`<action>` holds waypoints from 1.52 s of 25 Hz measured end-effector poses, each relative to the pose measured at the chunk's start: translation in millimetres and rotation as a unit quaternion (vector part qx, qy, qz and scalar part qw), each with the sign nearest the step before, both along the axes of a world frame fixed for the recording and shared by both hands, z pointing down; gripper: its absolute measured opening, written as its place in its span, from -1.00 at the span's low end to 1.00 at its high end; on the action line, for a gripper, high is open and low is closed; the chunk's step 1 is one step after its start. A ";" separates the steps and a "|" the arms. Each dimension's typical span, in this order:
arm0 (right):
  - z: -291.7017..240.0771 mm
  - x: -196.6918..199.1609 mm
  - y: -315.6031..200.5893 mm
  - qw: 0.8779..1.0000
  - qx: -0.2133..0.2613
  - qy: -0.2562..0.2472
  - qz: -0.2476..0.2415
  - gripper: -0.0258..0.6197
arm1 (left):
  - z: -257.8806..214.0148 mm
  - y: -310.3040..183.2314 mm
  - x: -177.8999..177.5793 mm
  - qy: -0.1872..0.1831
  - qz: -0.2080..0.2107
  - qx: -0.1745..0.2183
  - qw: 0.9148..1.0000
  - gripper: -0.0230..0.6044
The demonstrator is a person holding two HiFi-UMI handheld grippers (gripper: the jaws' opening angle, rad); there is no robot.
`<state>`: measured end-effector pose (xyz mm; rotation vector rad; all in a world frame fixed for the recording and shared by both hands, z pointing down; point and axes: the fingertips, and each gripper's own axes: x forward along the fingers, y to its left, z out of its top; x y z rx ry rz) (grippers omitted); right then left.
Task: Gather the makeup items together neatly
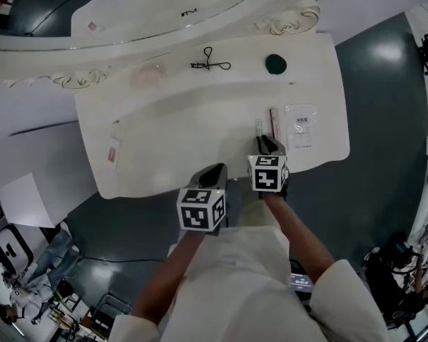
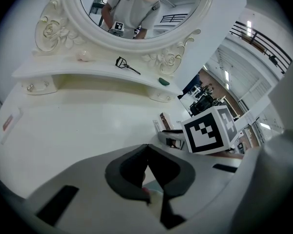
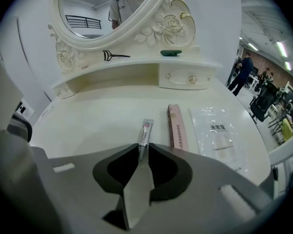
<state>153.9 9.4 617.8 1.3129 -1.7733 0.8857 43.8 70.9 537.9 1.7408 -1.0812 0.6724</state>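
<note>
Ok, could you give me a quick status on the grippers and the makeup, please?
Left gripper shut, empty. Right gripper shut on slim silver tube, beside pink carton. Nothing in the way.

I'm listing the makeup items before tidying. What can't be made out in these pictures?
- Tube: lower end hidden between the right tongs, right gripper view; label too small.
- Flat item at the table edge: too small, head view.
- Pale round thing on the shelf: too faint, head view.
</note>
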 end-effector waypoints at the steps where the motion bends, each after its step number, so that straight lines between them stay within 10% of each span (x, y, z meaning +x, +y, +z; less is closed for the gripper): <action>1: 0.2 -0.2 -0.2 1.000 0.001 0.001 -0.002 -0.74 | 0.2 0.5 -0.3 0.000 0.000 0.000 1.000 -0.90; 38: -56.8 -32.4 12.6 0.998 0.049 -0.020 -0.036 -0.63 | -30.8 -0.2 -24.8 0.002 -0.033 0.033 0.999 -0.90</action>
